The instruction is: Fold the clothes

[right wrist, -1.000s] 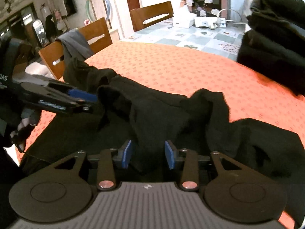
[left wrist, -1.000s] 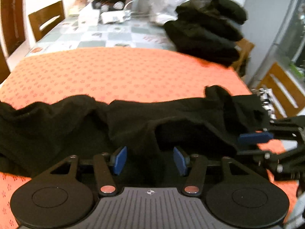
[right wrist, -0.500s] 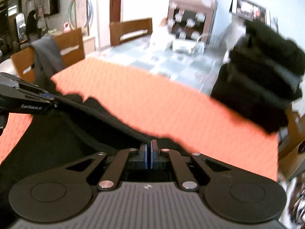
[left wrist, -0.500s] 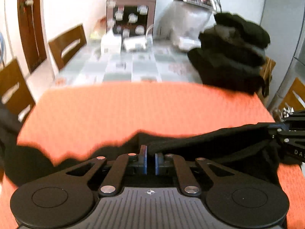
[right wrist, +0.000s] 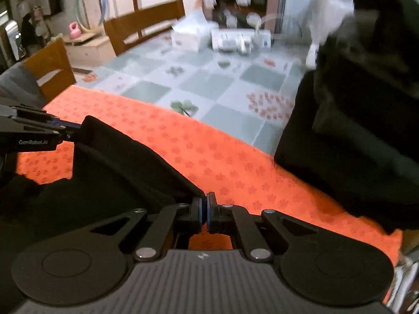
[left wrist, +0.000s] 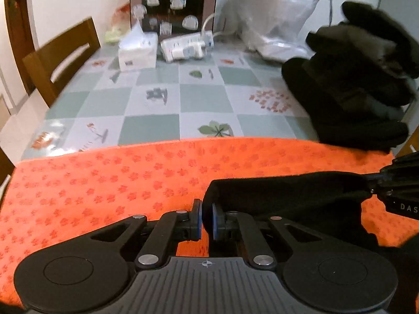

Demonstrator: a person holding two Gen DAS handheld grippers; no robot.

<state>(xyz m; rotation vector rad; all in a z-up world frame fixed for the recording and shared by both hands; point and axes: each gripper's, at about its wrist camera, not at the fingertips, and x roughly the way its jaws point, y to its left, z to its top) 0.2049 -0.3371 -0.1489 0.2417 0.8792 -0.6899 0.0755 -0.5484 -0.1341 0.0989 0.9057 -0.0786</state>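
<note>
The black garment (left wrist: 288, 196) is held taut above the orange cloth (left wrist: 104, 183), clamped at opposite corners by the left gripper (left wrist: 207, 219) and the right gripper (right wrist: 205, 210). Soft, light, limp fabric is judged; corner holds suit.

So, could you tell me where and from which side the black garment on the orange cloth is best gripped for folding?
At the two ends of its top edge, coming from the near side. The black garment hangs as a taut band there, with the left gripper and the right gripper each already shut on a corner. That edge is thin and straight, so it suits a pinch, probably better than the bunched fabric below.
</note>
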